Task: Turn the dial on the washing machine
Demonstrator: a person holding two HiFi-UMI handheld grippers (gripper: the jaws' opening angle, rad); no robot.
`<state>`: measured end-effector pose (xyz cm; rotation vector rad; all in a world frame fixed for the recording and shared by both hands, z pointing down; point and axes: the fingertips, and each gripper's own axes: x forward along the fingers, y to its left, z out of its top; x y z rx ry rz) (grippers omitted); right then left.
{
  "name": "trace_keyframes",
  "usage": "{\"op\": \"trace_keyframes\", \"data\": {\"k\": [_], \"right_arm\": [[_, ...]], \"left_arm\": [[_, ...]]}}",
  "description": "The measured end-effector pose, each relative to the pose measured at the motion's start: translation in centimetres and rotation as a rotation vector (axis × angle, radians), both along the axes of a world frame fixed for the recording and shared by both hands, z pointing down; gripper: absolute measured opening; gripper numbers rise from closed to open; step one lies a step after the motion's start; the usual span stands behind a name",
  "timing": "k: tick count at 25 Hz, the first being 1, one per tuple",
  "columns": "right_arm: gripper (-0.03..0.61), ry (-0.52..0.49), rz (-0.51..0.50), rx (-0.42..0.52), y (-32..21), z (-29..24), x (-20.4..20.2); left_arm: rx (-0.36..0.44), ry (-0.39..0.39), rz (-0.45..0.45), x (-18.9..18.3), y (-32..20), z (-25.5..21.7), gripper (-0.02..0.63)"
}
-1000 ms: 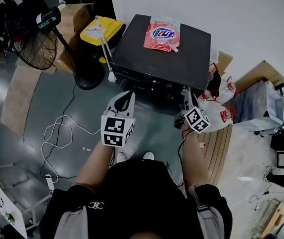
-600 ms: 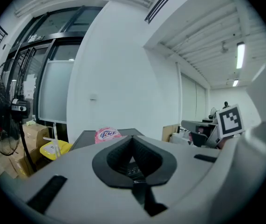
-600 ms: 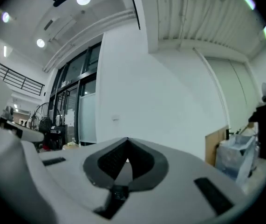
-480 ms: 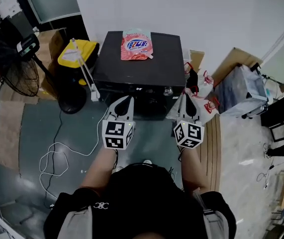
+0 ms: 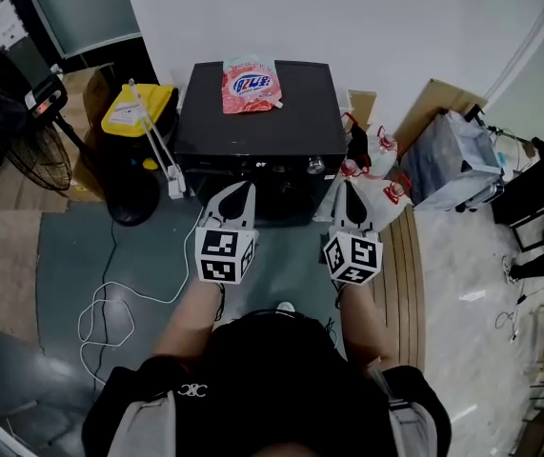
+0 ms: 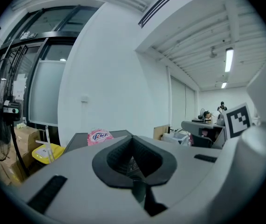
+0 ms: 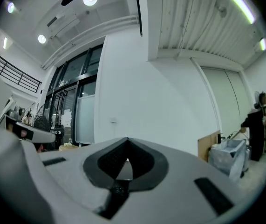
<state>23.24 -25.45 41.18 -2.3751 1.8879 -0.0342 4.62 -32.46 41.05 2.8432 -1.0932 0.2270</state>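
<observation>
Head view: small silver dial [image 5: 315, 167], at the right end of the black box-shaped washing machine's [image 5: 252, 112] front panel, is untouched; left hand-held gripper [image 5: 242, 188] and right hand-held gripper [image 5: 350, 185] are held clenched, empty, nearby; unless opened, the dial would be knocked, not gripped.

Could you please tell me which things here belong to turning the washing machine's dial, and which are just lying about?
For the job:
washing machine
dial
left gripper
right gripper

Lying about:
detergent pouch
yellow bin
fan
plastic bags
</observation>
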Motion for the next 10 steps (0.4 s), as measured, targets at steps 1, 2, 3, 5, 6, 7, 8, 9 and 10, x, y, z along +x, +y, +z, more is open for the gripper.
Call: {"op": "trace_keyframes", "data": {"k": [1,2,3,5,6,7,8,9,10], "right_arm": [[-0.002,-0.001,-0.001,0.000,0.12,0.05,-0.11],[-0.002,0.000,-0.002,-0.001,0.27,0.13,-0.19],[-0.002,0.003,-0.004,-0.003,0.42,0.21,-0.26],[-0.001,0.007,-0.005,-0.005,0.59,0.32,-0.34],[-0.002,0.009,-0.004,-0.006,0.59,0.31,-0.40],[-0.002,0.011,-0.003,-0.006,0.59,0.27,-0.48],[-0.002,0.013,-0.002,-0.006,0.58,0.22,-0.56],[-0.002,0.014,-0.001,-0.006,0.58,0.16,-0.65],[-0.001,0.015,-0.001,-0.006,0.58,0.12,-0.73]], "left_arm": [[0.002,0.000,0.001,-0.03,0.10,-0.04,-0.005],[0.003,-0.001,0.002,-0.04,0.27,-0.03,-0.005],[0.003,-0.001,0.003,-0.02,0.45,0.01,-0.005],[0.004,-0.002,0.005,0.03,0.68,0.06,-0.005],[0.004,-0.003,0.006,0.01,0.68,0.06,-0.005],[0.004,-0.004,0.006,-0.02,0.66,0.05,-0.005],[0.003,-0.005,0.006,-0.05,0.63,0.04,-0.005],[0.003,-0.006,0.007,-0.08,0.60,0.02,-0.005],[0.002,-0.006,0.007,-0.10,0.58,0.00,-0.005]]}}
